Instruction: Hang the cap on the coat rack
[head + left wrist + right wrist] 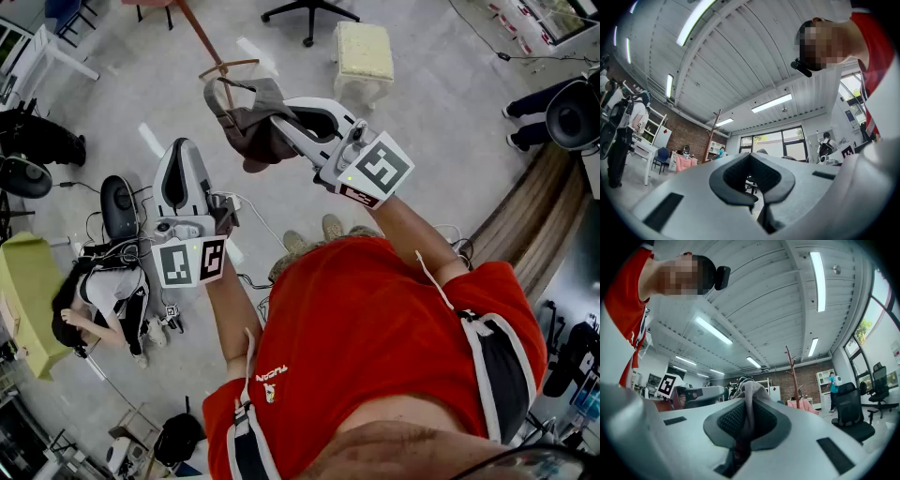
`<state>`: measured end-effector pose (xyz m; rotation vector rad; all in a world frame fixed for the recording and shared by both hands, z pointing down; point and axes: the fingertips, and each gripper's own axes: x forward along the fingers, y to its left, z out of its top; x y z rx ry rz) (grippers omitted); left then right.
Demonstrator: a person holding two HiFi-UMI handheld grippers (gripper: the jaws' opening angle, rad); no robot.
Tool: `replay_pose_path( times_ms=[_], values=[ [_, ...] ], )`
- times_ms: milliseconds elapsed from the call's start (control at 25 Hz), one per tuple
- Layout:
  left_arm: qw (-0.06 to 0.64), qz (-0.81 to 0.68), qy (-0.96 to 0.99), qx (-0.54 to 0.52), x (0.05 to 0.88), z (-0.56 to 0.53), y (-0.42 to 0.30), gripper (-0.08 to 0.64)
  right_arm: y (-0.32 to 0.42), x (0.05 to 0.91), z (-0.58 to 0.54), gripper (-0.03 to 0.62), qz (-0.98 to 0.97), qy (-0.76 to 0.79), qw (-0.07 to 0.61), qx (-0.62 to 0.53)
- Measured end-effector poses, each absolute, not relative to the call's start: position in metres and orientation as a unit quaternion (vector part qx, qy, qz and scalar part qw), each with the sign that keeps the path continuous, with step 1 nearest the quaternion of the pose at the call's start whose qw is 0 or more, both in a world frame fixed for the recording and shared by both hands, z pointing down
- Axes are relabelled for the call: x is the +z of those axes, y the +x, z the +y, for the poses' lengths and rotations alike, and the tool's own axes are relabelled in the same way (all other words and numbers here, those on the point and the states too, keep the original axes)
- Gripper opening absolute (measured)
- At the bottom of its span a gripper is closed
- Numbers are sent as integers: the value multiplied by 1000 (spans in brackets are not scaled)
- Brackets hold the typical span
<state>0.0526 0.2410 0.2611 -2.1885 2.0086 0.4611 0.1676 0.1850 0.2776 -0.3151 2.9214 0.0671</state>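
Observation:
A dark grey-brown cap (255, 131) hangs from my right gripper (283, 124), whose jaws are shut on its fabric. In the right gripper view the cloth (749, 399) runs down between the pads. The wooden coat rack (202, 39) stands just beyond the cap, and one curved hook (230, 66) is right above it. The rack's pole (792, 376) also shows far off in the right gripper view. My left gripper (181, 152) is lower and to the left, jaws together with nothing between them. The left gripper view shows the rack (714, 136) in the distance.
A cushioned stool (364, 52) and an office chair base (309, 13) stand beyond the rack. A person sits on the floor at left (103, 295) beside a green table (23, 281). Cables lie on the floor. Another person's legs (532, 101) show at right.

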Motion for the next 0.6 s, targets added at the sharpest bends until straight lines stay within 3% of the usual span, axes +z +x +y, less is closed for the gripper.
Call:
replay_pose_path(
  times_ms=[600],
  values=[
    [62, 659, -734, 151, 276, 230, -9, 8, 101, 285, 163, 34, 986, -144, 87, 18]
  ],
)
